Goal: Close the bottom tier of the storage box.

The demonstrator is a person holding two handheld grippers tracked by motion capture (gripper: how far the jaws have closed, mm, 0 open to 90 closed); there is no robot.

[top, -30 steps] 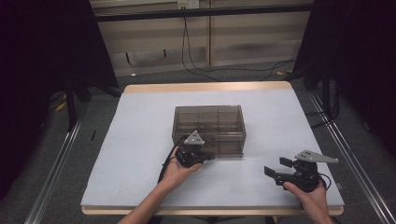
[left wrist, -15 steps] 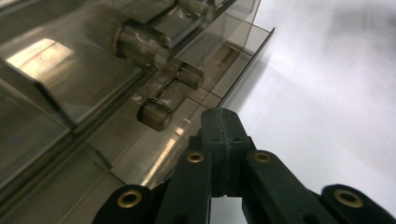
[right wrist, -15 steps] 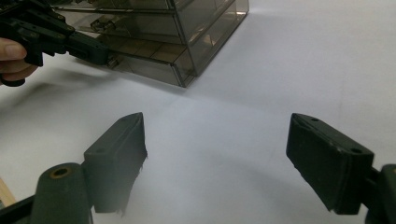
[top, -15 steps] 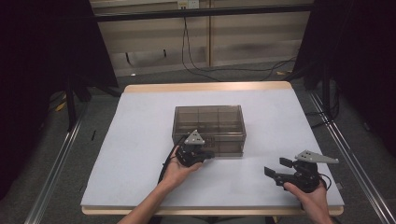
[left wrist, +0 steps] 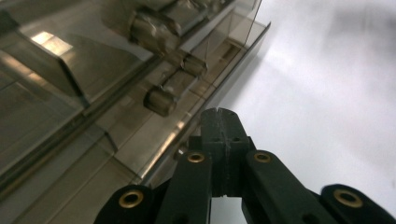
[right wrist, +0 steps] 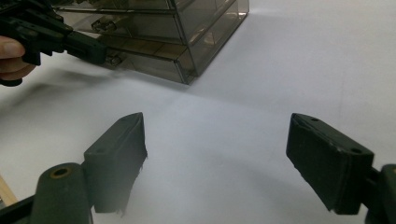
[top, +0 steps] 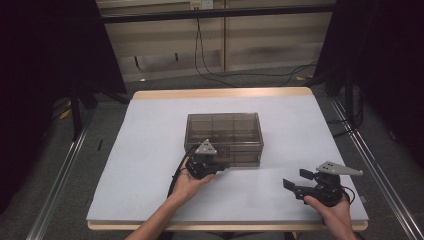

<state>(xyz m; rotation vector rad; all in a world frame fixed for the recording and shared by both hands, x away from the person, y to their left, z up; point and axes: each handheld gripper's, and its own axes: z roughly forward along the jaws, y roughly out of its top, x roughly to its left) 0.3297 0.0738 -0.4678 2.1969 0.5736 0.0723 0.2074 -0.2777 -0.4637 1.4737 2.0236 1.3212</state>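
The left gripper point(top: 218, 168) is held with jaws clenched together at the drawer box's point(top: 225, 131) 6 o'clock face. The right gripper point(top: 296, 183) is held released, jaws wide apart, well apart at the box's 4 o'clock.

Smoky translucent plastic drawer box point(top: 224, 136) sat upright mid-table, directly ahead of the left gripper point(top: 218, 169), well apart from the right gripper point(top: 296, 183). Showed small round knobs point(left wrist: 159, 100) on its drawer fronts, nearest just beyond the left gripper's closed tips.
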